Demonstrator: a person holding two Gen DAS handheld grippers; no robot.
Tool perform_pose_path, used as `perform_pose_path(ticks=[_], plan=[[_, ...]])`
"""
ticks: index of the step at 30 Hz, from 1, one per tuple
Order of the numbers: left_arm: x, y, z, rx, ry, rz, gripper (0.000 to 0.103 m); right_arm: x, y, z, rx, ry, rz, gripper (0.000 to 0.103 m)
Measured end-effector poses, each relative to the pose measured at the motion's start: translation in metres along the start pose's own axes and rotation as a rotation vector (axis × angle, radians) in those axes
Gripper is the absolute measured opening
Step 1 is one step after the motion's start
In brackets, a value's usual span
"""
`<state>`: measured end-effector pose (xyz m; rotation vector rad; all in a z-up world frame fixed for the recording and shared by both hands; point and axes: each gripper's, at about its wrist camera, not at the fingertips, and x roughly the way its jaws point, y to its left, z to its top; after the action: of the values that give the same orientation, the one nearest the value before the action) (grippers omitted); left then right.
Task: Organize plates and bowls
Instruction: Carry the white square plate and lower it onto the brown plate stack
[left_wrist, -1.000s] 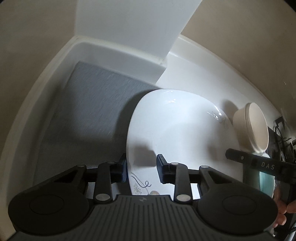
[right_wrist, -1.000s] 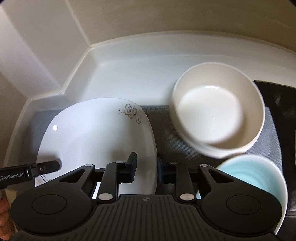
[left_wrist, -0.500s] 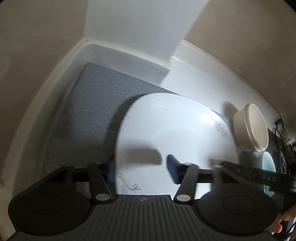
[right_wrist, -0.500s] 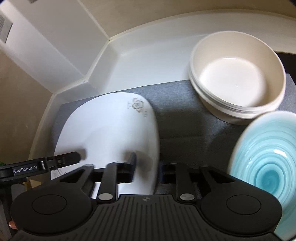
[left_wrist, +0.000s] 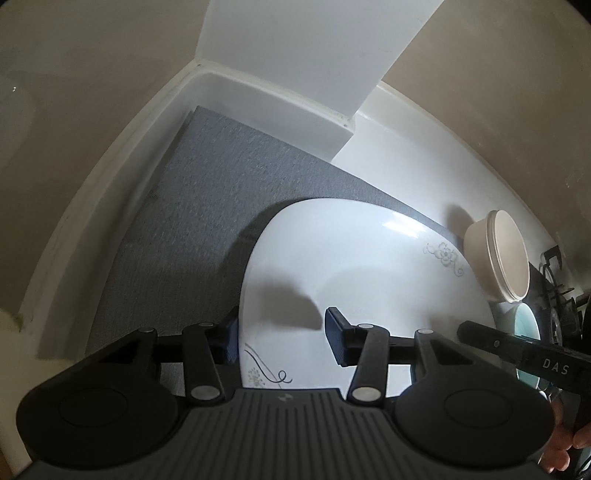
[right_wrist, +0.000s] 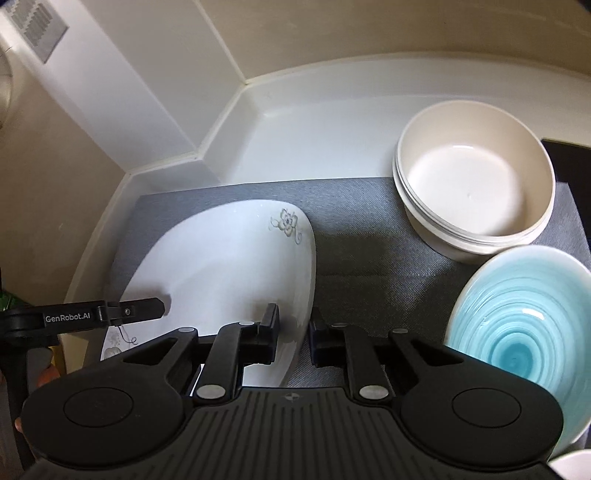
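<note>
My right tongs (right_wrist: 293, 332) are closing over the white plate's (right_wrist: 221, 273) right rim; left tongs (left_wrist: 280, 332) straddle its 9 o'clock rim, half open, not gripping. Plate at 9 o'clock on grey mat (right_wrist: 369, 258). One-sided pinch could slip, tipping it toward the blue plate (right_wrist: 517, 332) or cream bowls (right_wrist: 472, 184).

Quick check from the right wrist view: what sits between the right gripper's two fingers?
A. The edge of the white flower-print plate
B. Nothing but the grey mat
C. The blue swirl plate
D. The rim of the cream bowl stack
A: the white flower-print plate has its right edge between the closing fingers of the right gripper, above the grey mat.
</note>
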<state>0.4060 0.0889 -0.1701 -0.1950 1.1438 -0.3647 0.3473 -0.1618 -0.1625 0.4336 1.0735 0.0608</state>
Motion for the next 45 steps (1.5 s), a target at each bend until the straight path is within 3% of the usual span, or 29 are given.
perform_pose_path(ticks=[23, 45], plan=[[-0.046, -0.014, -0.043, 0.058, -0.014, -0.004, 0.052, -0.039, 0.002, -0.040, 0.011, -0.008, 0.050, 0.016], [-0.075, -0.040, -0.110, 0.140, 0.029, -0.035, 0.052, -0.099, -0.019, -0.113, 0.054, -0.038, 0.038, 0.017]])
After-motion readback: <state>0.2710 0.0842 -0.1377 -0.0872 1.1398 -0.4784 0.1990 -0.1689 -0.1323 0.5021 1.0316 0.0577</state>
